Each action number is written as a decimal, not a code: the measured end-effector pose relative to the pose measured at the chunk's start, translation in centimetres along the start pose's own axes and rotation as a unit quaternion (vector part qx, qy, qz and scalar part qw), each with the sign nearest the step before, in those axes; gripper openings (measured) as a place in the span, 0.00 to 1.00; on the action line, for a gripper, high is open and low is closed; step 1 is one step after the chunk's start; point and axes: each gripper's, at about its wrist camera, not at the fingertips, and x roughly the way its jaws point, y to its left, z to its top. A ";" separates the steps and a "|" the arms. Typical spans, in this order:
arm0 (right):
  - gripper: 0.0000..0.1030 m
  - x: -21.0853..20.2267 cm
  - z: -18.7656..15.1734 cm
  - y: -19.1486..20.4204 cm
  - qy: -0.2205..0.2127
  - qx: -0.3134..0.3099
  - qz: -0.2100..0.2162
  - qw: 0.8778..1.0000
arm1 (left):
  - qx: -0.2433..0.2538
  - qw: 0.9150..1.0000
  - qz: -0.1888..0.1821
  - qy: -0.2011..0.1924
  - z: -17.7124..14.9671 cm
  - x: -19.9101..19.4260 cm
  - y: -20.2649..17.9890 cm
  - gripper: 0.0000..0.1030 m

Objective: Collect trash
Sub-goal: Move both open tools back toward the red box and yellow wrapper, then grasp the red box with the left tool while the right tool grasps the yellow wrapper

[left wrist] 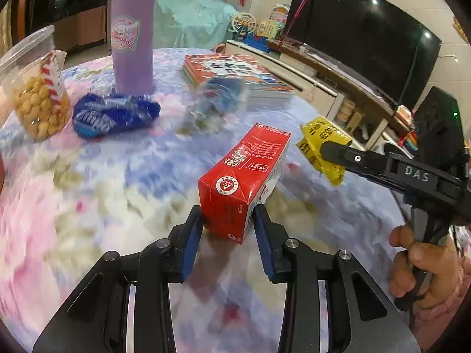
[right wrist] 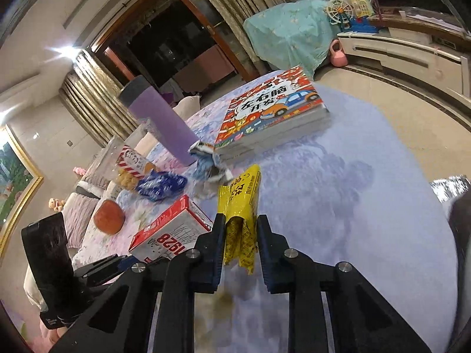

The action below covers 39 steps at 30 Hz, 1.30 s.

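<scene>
Two items are being gripped above the table (left wrist: 88, 235): red carton (left wrist: 244, 176) clamped in left gripper (left wrist: 228, 229), yellow wrapper (right wrist: 241, 220) pinched in right gripper (right wrist: 240, 244); blue wrapper (left wrist: 114, 114) and crumpled packet (right wrist: 210, 164) are still lying uncollected.

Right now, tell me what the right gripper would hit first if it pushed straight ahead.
The right gripper, shut on the yellow wrapper, points toward the crumpled blue-and-white wrapper near the purple tumbler. That wrapper likely comes first, though depth is unclear.

Purple tumbler (left wrist: 133, 33) upright on worktop (left wrist: 88, 176); book stack (left wrist: 235, 73) right of it, clear snack tub (left wrist: 35, 88) left, black TV (left wrist: 362, 50) beyond the books.
</scene>
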 end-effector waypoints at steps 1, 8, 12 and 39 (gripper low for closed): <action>0.21 -0.7 -0.5 0.1 0.000 0.001 0.000 1.000 | 0.000 1.000 0.000 -0.002 -0.7 -0.8 -0.5 0.33; 0.21 -5.4 -4.5 1.0 -0.012 -0.006 -0.004 1.000 | 0.004 1.000 -0.007 0.008 -4.9 -3.1 -2.9 0.34; 0.21 -7.1 -6.3 0.8 -0.016 0.003 -0.005 1.000 | 0.015 0.999 -0.006 0.037 -5.5 -2.0 -3.5 0.43; 0.21 -15.8 -10.3 -1.8 -0.068 0.026 -0.030 0.997 | 0.066 0.998 -0.003 0.000 -6.5 -3.9 -12.5 0.29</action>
